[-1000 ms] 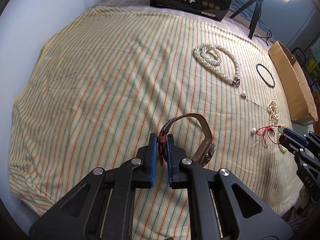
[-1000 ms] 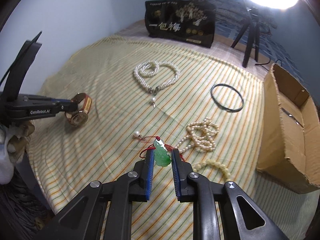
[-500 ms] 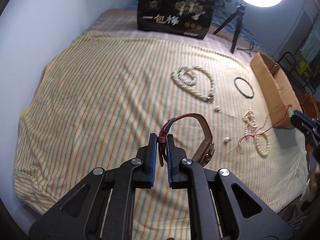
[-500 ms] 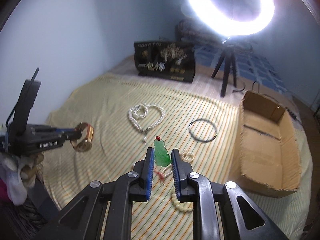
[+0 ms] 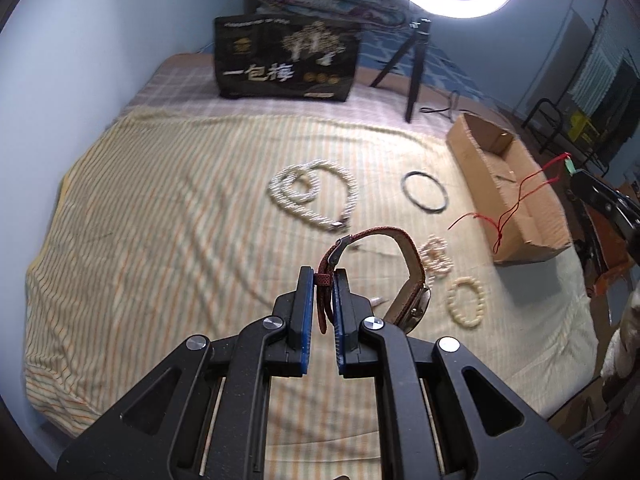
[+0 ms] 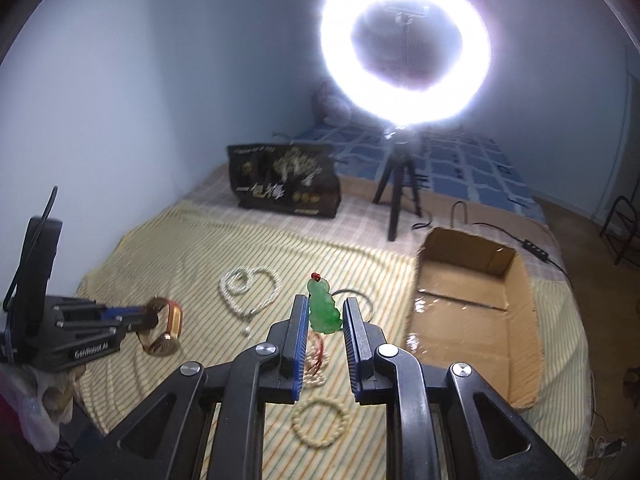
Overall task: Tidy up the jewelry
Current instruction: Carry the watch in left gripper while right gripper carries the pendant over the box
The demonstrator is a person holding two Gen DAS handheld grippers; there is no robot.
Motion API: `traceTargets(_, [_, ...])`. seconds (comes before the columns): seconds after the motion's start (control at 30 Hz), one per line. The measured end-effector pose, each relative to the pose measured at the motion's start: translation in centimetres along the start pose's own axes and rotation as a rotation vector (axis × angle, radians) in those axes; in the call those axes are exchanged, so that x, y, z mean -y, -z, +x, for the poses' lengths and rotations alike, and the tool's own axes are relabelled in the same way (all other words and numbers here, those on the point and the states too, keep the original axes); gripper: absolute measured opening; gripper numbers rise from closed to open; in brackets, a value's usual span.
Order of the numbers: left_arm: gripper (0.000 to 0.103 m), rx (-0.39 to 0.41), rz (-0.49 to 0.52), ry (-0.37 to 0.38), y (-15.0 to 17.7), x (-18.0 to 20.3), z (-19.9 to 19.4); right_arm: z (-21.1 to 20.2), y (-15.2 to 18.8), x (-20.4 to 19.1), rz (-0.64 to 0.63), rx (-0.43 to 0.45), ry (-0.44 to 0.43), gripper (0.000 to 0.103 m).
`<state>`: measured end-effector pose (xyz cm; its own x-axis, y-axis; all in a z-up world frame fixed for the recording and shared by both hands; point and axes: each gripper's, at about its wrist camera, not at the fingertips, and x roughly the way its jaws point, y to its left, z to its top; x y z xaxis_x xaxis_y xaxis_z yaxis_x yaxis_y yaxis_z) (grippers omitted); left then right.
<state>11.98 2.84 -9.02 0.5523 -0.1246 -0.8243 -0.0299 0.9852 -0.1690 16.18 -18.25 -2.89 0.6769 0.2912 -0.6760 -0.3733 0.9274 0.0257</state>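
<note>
My left gripper (image 5: 322, 280) is shut on the red strap of a brown wristwatch (image 5: 412, 280) and holds it above the striped cloth (image 5: 160, 240). It also shows in the right wrist view (image 6: 160, 326) at the left. My right gripper (image 6: 326, 312) is shut on a green jade pendant (image 6: 325, 312), whose red cord (image 5: 516, 204) hangs below it. An open cardboard box (image 6: 468, 320) stands at the right. On the cloth lie a long pearl necklace (image 5: 316, 196), a black ring (image 5: 424, 192), a small pearl bracelet (image 5: 436, 254) and a cream bead bracelet (image 6: 318, 416).
A black gift box (image 5: 284, 64) stands at the back of the bed. A lit ring light on a tripod (image 6: 404, 52) stands behind the cardboard box. A wall runs along the left side. Chairs and clutter (image 5: 560, 124) stand beyond the bed at the right.
Both grippers have risen away from the cloth with their loads. The right gripper has lifted the pendant so its red cord hangs free, and moved toward the cardboard box.
</note>
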Motion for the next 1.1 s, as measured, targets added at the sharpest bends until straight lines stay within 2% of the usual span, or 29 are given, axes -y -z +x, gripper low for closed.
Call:
traceTargets(0.4, [0.007, 0.016, 0.078, 0.084, -3.0, 8.1, 0.9, 0.1, -1.8, 6.0, 0.063, 0.015, 0.095, 0.016])
traceTargets(0.7, [0.007, -0.005, 0.129, 0.132, -4.9, 13.9, 3.6, 1.4, -2.2, 11.1, 0.125, 0.0, 0.167, 0.016])
traceTargets(1.1, [0.007, -0.037, 0.17, 0.17, -6.3, 19.3, 7.7, 4.6, -2.4, 16.3, 0.177, -0.028, 0.24, 0.016])
